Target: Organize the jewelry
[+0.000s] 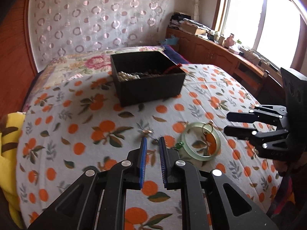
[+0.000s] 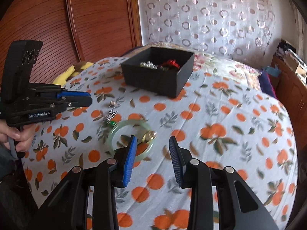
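A pale green jade bangle [image 1: 184, 140] [image 2: 117, 133] lies on the orange-print bedsheet [image 1: 76, 115] with a gold ring [image 1: 209, 124] [image 2: 148, 136] resting on it. A small green-beaded piece [image 1: 179, 145] [image 2: 111, 123] and small silvery pieces [image 1: 146, 132] [image 2: 113, 113] lie beside it. The black box [image 1: 149, 92] [image 2: 153, 80] farther back holds pearls [image 1: 127, 75] and a red cord [image 2: 170, 63]. My left gripper [image 1: 153, 140] [image 2: 90, 98] hovers just short of the silvery piece, its jaws a narrow gap apart and empty. My right gripper [image 2: 152, 139] [image 1: 227, 123] is open over the bangle's near side, holding nothing.
A yellow cloth [image 1: 9, 134] [image 2: 63, 75] lies at the bed's left edge. A wooden headboard [image 2: 86, 19] and a lace curtain [image 1: 96, 19] stand behind the bed. A cluttered wooden cabinet [image 1: 211, 53] runs under the window. A person's hand [image 2: 19, 134] grips the left handle.
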Demonstrator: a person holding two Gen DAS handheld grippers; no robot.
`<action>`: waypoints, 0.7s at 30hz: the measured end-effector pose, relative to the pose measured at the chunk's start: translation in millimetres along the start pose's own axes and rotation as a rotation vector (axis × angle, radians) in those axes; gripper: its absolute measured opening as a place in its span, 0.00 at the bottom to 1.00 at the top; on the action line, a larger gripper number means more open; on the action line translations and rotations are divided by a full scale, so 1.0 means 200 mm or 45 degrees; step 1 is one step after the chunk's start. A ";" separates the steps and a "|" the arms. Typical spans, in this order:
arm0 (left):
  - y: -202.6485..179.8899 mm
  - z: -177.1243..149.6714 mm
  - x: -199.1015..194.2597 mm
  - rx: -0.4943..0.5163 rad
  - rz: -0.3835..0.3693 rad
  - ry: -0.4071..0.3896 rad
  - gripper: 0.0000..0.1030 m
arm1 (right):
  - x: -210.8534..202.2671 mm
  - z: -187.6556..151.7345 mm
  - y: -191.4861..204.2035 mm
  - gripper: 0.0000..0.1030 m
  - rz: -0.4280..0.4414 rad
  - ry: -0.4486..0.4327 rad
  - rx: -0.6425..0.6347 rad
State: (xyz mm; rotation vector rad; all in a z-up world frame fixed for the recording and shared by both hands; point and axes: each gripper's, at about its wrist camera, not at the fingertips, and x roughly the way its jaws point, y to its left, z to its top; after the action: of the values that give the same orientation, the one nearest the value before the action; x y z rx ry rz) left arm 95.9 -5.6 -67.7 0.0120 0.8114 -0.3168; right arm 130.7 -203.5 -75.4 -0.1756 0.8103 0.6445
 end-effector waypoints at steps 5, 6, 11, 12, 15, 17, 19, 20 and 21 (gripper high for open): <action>-0.04 0.00 0.06 -0.009 -0.020 0.021 0.12 | 0.07 0.01 0.02 0.37 -0.023 0.053 0.018; -0.04 0.00 0.07 -0.011 -0.022 0.023 0.12 | 0.09 0.01 0.01 0.37 -0.029 0.068 0.019; -0.05 0.02 0.11 -0.020 -0.028 0.051 0.12 | 0.07 -0.01 -0.07 0.32 -0.075 0.098 0.035; -0.05 0.02 0.13 -0.019 -0.027 0.058 0.12 | 0.07 -0.01 -0.08 0.30 -0.091 0.099 0.039; -0.06 0.01 0.16 -0.028 -0.039 0.076 0.12 | 0.05 -0.02 -0.12 0.28 -0.146 0.100 0.031; -0.06 0.01 0.17 -0.034 -0.038 0.076 0.14 | 0.04 -0.02 -0.15 0.27 -0.142 0.093 0.040; -0.06 0.01 0.18 -0.039 -0.036 0.084 0.15 | 0.03 -0.03 -0.15 0.26 -0.135 0.080 0.046; -0.06 0.01 0.18 -0.040 -0.036 0.086 0.16 | 0.02 -0.03 -0.16 0.26 -0.127 0.074 0.051; -0.06 0.01 0.18 -0.040 -0.037 0.086 0.16 | 0.02 -0.03 -0.15 0.26 -0.114 0.068 0.056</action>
State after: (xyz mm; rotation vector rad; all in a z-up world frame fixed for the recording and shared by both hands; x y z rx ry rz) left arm 118.0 -27.1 -90.3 -0.0188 0.8845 -0.3323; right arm 146.9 -228.8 -84.5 -0.1887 0.8623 0.5396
